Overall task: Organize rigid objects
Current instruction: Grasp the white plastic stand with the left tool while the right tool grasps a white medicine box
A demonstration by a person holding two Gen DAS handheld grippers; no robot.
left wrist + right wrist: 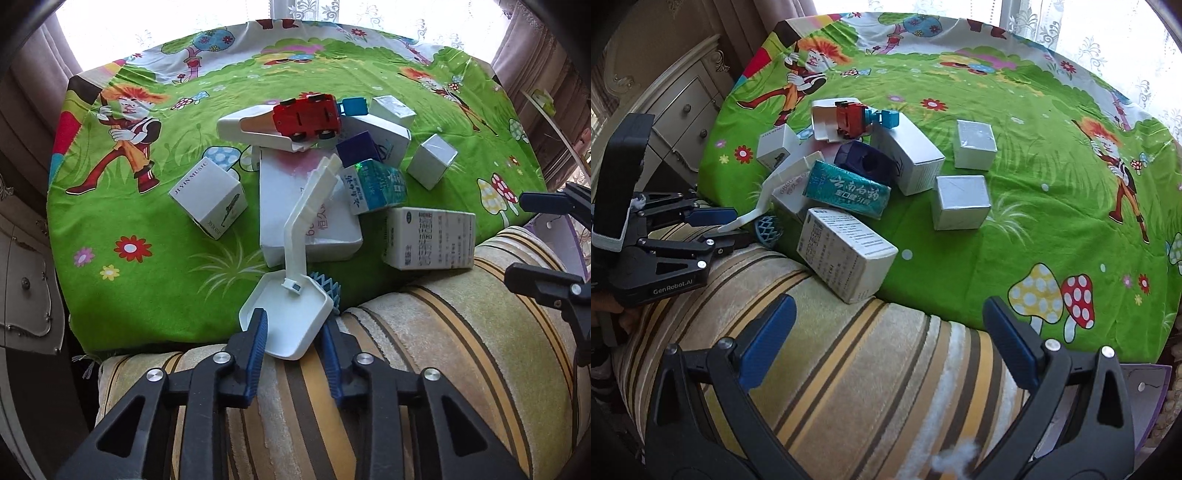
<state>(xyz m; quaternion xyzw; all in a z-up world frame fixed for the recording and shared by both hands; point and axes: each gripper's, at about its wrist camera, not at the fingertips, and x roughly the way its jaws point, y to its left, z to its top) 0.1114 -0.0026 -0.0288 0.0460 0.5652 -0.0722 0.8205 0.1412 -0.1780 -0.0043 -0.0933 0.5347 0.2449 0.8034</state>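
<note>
My left gripper (293, 330) is shut on the flat base of a white plastic stand (291, 314); its bent arm (314, 199) leans over a large white box (306, 221). The stand's arm also shows in the right wrist view (764, 199), beside the left gripper (729, 225). My right gripper (890, 332) is open and empty above the striped cushion (849, 369). A pile of boxes lies on the green cloth: a teal toothpaste box (846, 188), a white medicine box (846, 254), a dark blue box (864, 162), and a red toy car (306, 118) on a white tray (251, 129).
Two silver-white cubes (973, 144) (960, 201) lie apart on the cloth to the right of the pile. A blue mesh ball (768, 229) sits at the cloth's edge. A white cube printed with a guitar (208, 197) lies left. A cream dresser (683, 107) stands at left.
</note>
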